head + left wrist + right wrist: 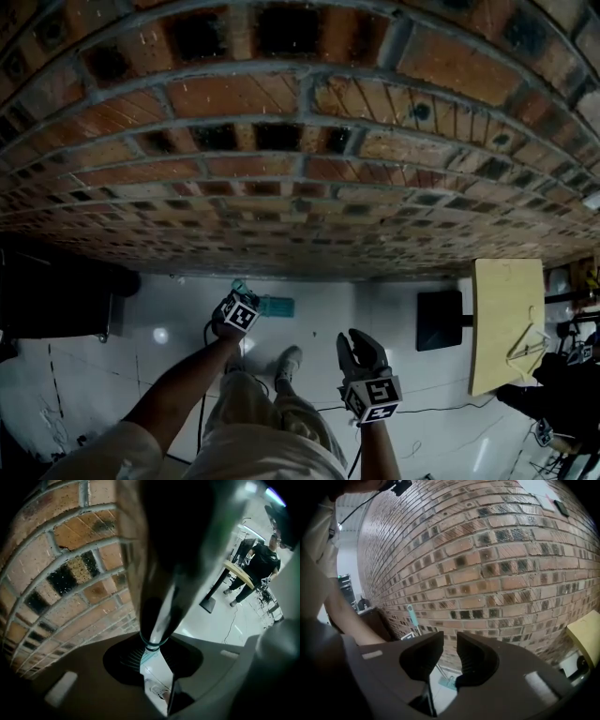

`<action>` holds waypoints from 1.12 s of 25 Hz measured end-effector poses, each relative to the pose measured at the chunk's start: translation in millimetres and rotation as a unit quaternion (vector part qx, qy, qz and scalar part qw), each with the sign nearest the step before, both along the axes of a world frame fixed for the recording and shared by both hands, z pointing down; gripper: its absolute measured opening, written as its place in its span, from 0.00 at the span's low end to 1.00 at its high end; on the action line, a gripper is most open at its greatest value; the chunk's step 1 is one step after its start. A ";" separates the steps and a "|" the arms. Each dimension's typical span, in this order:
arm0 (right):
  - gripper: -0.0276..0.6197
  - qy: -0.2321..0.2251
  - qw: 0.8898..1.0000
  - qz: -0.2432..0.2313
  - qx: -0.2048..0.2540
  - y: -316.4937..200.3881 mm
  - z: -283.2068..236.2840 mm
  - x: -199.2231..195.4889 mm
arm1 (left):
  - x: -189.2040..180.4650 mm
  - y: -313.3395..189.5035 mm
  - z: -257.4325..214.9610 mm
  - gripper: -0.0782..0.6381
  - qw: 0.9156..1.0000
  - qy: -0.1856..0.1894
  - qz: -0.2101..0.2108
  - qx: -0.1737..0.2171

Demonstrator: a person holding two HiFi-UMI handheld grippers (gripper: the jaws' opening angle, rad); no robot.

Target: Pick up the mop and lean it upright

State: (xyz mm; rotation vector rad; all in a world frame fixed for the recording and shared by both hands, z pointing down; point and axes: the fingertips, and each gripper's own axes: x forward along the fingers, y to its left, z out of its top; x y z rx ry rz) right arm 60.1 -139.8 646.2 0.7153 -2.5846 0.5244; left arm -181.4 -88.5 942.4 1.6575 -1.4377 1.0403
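- At the foot of the red-brown brick wall (281, 159), about 12 o'clock from the wearer's feet, stands the mop (275, 306). It is a slim silver metal pole with a teal grip on top and a flat teal rectangular head, which rests on the glossy white floor (375, 309).
- In the right gripper view the mop (411, 616) stands tilted, its grip toward 11 o'clock and near the bricks, its head low toward 5 o'clock. I cannot tell whether the grip touches the wall.
- The left gripper (239, 305) has its two dark jaws clamped on the pole. Its own view shows the shiny shaft (161, 616) rising from between the pads toward 12 o'clock.
- The right gripper (450, 641) hangs at 4 o'clock of the left one in the head view. Its jaws stand a narrow gap apart with nothing between them.
- I judge the mop light and stiff, but long enough to swing like a lever about a single grip.
- The smooth metal shaft probably slides or twists in the pads, while the teal grip likely gives better friction.
- A hold around mid-pole looks best for steering the top to the wall, and the free gripper could steady the upper part.
- The flat head may be hinged and the floor looks slick, so the foot could skid out. A steep lean with the head near the bricks seems safest.
- A pale wooden table top (506, 323) stands well apart at 3 o'clock.
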 end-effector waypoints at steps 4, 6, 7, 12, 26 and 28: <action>0.17 0.004 1.000 0.002 -0.002 0.8 3.6 1.2 | -0.3 -1.4 1.7 0.28 1.000 0.000 0.009 0.004; 0.17 0.005 1.000 0.004 -0.002 -0.6 4.3 2.1 | -1.5 -4.5 4.4 0.28 1.000 0.002 0.009 0.006; 0.17 0.005 1.000 0.006 -0.004 -0.8 5.1 3.2 | -1.8 -6.8 4.8 0.28 1.000 0.003 0.009 0.008; 0.17 0.007 1.000 0.013 -0.007 -1.1 8.6 9.3 | -6.2 -9.0 9.8 0.28 1.000 -0.001 0.003 0.003; 0.17 0.018 0.999 0.020 -0.027 -5.4 32.5 20.8 | -13.7 -40.5 24.7 0.28 1.000 -0.005 0.007 0.013; 0.17 0.018 0.999 0.019 -0.028 -5.2 34.5 18.5 | -18.4 -42.9 26.0 0.28 1.000 -0.004 -0.011 0.008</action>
